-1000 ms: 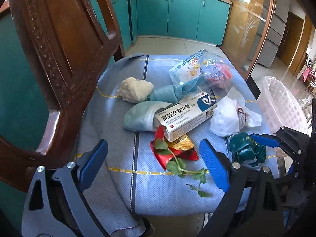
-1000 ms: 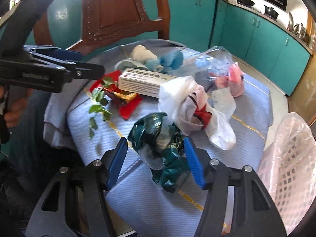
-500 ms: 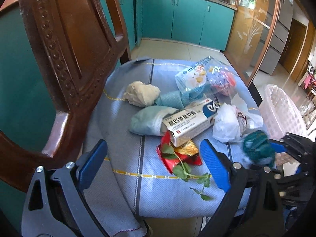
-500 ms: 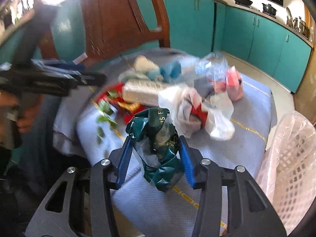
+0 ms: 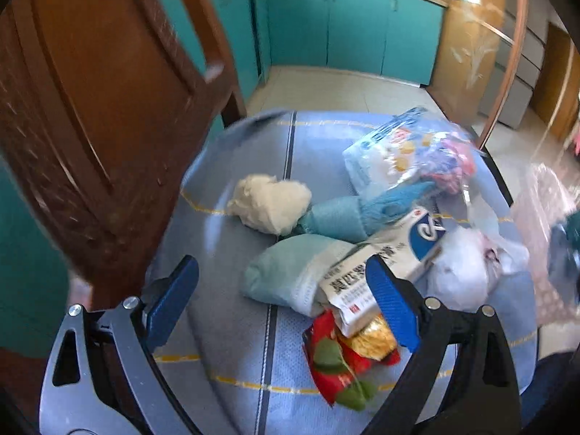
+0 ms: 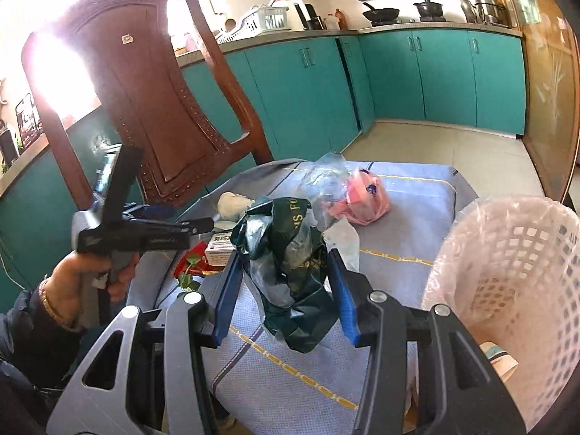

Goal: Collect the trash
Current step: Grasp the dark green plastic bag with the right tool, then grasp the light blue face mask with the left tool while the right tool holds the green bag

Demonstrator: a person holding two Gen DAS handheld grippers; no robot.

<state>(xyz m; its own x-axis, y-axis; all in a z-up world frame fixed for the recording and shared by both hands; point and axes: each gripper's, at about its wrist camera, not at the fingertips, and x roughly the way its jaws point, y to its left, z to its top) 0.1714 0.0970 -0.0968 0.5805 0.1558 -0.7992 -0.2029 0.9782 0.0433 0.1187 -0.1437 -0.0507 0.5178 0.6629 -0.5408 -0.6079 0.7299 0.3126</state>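
Note:
My right gripper (image 6: 286, 268) is shut on a crumpled dark green plastic bag (image 6: 290, 253) and holds it lifted above the blue seat cloth (image 6: 409, 195), left of the white lined basket (image 6: 507, 275). My left gripper (image 5: 282, 282) is open and empty above the trash pile: a white medicine box (image 5: 384, 264), a red wrapper with green leaves (image 5: 337, 362), a pale green mask (image 5: 290, 272), a cream wad (image 5: 268, 203), a white bag (image 5: 467, 268) and a clear snack bag (image 5: 406, 152). The left gripper also shows in the right wrist view (image 6: 203, 223).
A carved wooden chair back (image 5: 90, 108) rises close on the left. A pink bag (image 6: 362, 195) lies at the far side of the cloth. Teal kitchen cabinets (image 6: 435, 79) stand behind. Some paper lies inside the basket.
My right gripper closed on the green bag, lifted it off the cloth and carried it up and right toward the basket. My left gripper moved forward over the pile and stays open.

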